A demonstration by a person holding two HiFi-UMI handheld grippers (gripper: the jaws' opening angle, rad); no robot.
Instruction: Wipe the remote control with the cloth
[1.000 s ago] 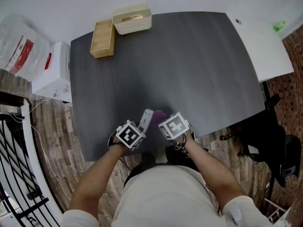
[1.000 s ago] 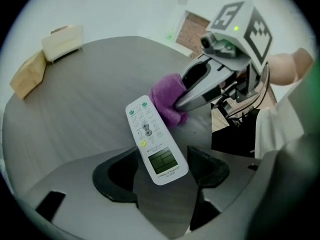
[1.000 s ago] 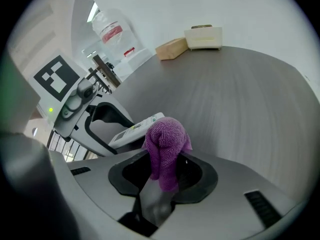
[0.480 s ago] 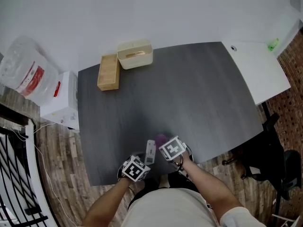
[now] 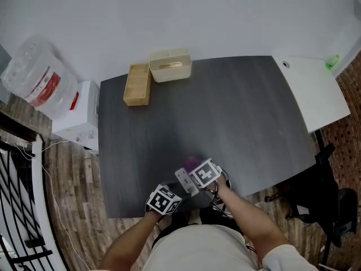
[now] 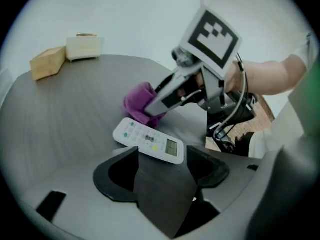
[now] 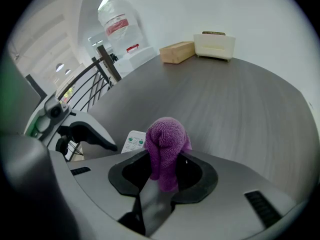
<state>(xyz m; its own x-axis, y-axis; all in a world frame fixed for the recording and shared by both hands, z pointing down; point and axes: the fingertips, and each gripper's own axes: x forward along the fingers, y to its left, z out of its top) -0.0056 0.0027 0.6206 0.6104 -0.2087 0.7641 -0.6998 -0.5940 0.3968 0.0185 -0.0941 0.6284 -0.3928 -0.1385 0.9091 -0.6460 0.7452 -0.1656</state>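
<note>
Currently mid-wipe. Left gripper (image 6: pixel 162 153): jaws wide, clamped across display end of remote control (image 6: pixel 148 140), holding it tilted. Right gripper (image 7: pixel 163 159): jaws pinched on bunched purple cloth (image 7: pixel 166 139), just beyond remote's button end; contact unclear. Next likely: drag cloth along remote's face with light pressure.

Cream short-sleeved shirt (image 5: pixel 197 239), grey grippers (image 6: pixel 162 154) (image 7: pixel 165 159) with black jaws, black-and-white marker cubes (image 5: pixel 163 200)
</note>
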